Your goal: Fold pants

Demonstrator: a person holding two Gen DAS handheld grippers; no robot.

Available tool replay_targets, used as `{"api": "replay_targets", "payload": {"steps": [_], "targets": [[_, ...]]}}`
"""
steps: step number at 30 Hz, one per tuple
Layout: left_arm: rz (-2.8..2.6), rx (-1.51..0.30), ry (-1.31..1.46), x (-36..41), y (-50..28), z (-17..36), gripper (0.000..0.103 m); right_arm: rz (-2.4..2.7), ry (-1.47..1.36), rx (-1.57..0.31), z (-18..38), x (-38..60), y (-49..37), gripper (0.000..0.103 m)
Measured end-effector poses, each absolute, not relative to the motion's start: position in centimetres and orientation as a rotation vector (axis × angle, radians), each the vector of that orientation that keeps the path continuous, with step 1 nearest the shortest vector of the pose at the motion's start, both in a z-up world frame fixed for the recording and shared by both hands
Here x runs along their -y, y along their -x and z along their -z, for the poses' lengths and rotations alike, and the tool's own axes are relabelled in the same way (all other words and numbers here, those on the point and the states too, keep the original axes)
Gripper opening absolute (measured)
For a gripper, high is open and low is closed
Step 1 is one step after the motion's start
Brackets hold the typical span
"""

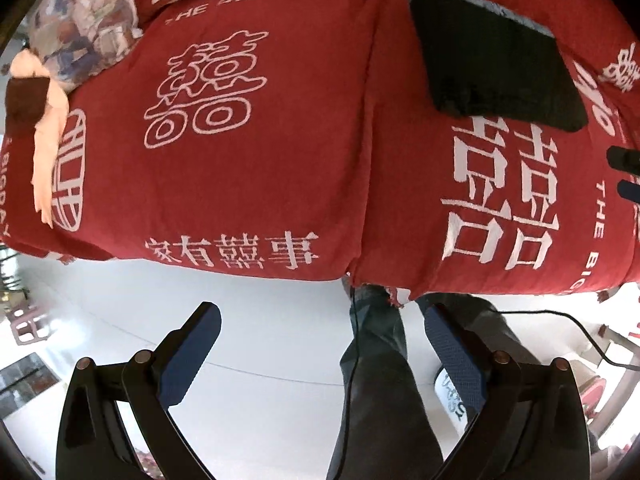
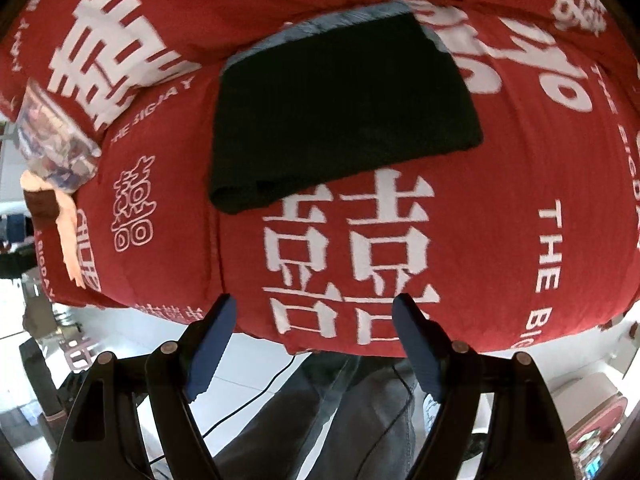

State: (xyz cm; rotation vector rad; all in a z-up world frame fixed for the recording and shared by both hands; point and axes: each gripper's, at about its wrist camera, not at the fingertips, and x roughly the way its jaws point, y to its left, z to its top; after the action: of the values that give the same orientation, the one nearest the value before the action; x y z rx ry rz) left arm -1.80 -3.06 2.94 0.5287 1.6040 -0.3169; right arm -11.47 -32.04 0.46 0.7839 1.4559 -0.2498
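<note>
The dark pants (image 1: 496, 64) lie folded into a compact rectangle on the red bed cover (image 1: 248, 140), on top of a grey folded garment whose edge shows behind them. They also show in the right wrist view (image 2: 340, 112), centre, ahead of my right gripper (image 2: 316, 312). My right gripper is open and empty, over the near edge of the bed. My left gripper (image 1: 324, 320) is open and empty, held back over the floor, left of and below the pants. The right gripper's fingertips (image 1: 624, 158) peek in at the left view's right edge.
The red cover (image 2: 500, 240) carries white characters. A patterned pillow (image 1: 80, 20) and a peach cloth (image 1: 48, 136) lie at the bed's left end. The person's grey trouser legs (image 1: 380, 380), a black cable (image 1: 580, 328) and white floor (image 1: 260, 340) are below.
</note>
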Motion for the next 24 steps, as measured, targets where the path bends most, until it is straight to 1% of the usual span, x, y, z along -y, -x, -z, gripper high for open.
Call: {"api": "replay_targets", "payload": {"steps": [5, 15, 24], "targets": [[0.311, -1.597, -0.536, 5.8, 1.3, -3.4, 0.102, 0.253, -0.822, -1.478, 0.5, 34.4, 11.8, 0.082], [0.278, -1.588, -0.549, 10.7, 1.4, -4.1, 0.102, 0.191, -0.783, -1.458, 0.1, 39.1, 8.6, 0.082], [0.242, -1.615, -0.521, 12.5, 2.2, -4.3, 0.102, 0.166, -0.813, -1.495, 2.1, 41.0, 9.5, 0.082]]}}
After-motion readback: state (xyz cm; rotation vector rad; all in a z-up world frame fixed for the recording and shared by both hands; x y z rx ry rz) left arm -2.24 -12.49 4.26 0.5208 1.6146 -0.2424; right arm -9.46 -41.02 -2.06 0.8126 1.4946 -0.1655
